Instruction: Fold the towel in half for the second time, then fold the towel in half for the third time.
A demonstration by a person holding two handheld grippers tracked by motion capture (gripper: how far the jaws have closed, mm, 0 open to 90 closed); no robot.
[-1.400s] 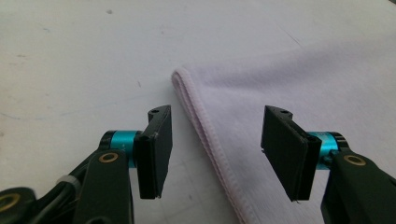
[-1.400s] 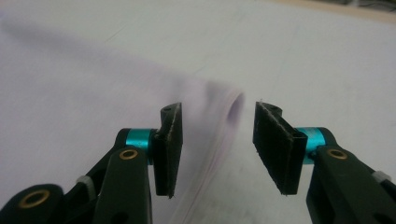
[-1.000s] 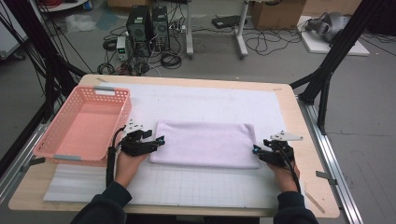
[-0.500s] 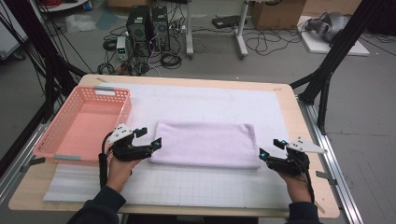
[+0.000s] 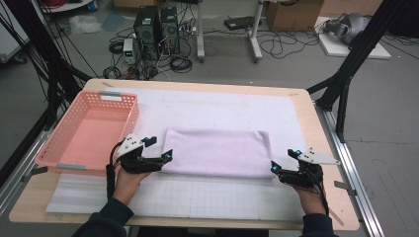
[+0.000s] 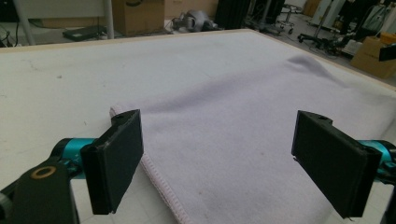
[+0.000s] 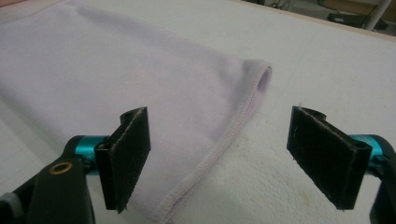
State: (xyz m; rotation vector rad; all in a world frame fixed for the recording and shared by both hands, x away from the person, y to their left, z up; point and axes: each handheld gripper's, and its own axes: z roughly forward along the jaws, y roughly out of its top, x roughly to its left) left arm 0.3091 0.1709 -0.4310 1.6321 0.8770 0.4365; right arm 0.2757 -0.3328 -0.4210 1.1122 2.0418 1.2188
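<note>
Pink basket (image 5: 116, 105) (nothing inside) sits beside folded towel (image 5: 217, 152)

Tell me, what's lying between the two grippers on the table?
A folded lilac towel lies flat between the left gripper and the right gripper, plain in the high view.

A pale lilac towel (image 5: 217, 150), folded into a flat rectangle, lies on the white mat (image 5: 222, 106).

No lettering I can read on anything from here, no label, brand, number or sign legible in my feeds, boxes in the background too blurred for me to make out any print
</note>
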